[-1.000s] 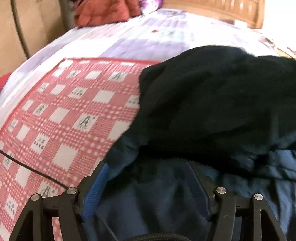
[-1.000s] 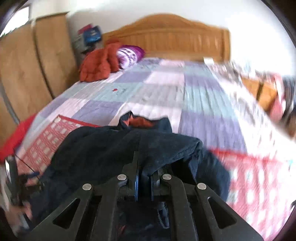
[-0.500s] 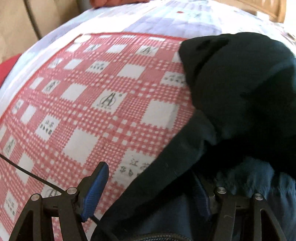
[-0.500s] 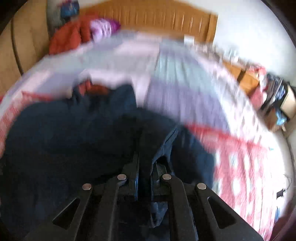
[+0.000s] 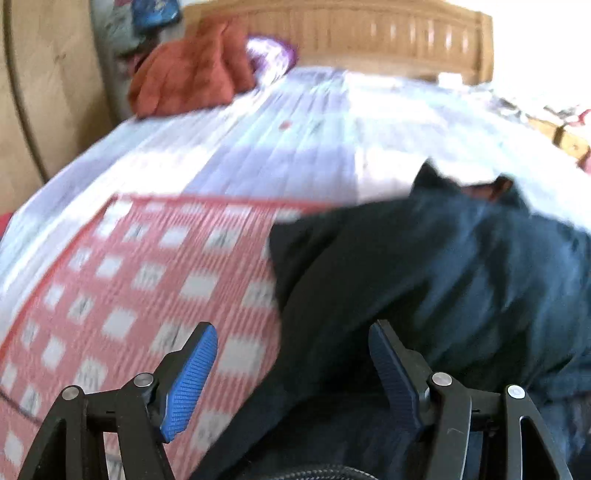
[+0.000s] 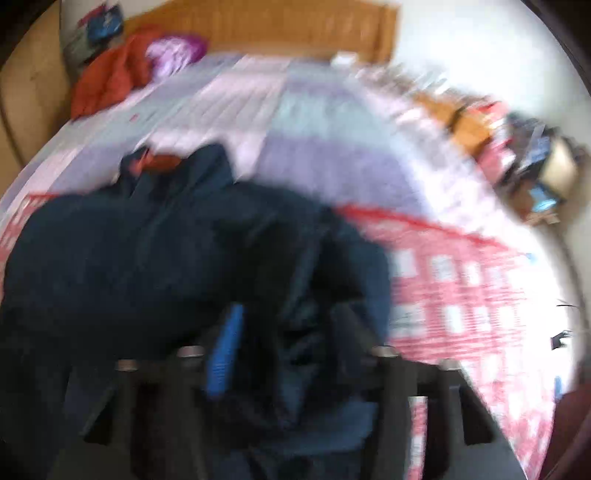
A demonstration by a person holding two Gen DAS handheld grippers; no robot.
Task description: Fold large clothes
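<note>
A dark navy jacket (image 5: 443,277) lies bunched on a red-and-white checked cloth (image 5: 147,288) spread on the bed, its orange-lined collar toward the headboard. My left gripper (image 5: 291,328) is open just above the jacket's left edge, nothing between its blue pads. The right wrist view is blurred. There the right gripper (image 6: 288,317) hovers low over the jacket (image 6: 147,258), near its right side. Its jaws are opening, and loose dark fabric lies between them without being pinched.
A rust-red garment (image 5: 192,70) and a purple pillow (image 5: 269,55) sit by the wooden headboard (image 5: 369,33). The checked cloth (image 6: 461,288) extends right of the jacket. Cluttered furniture (image 6: 517,147) stands beyond the bed's right edge.
The right gripper, shut on a fold of the jacket before, has sunk and parted its jaws, letting the fabric go. The left gripper has lifted and tilted up, staying open.
</note>
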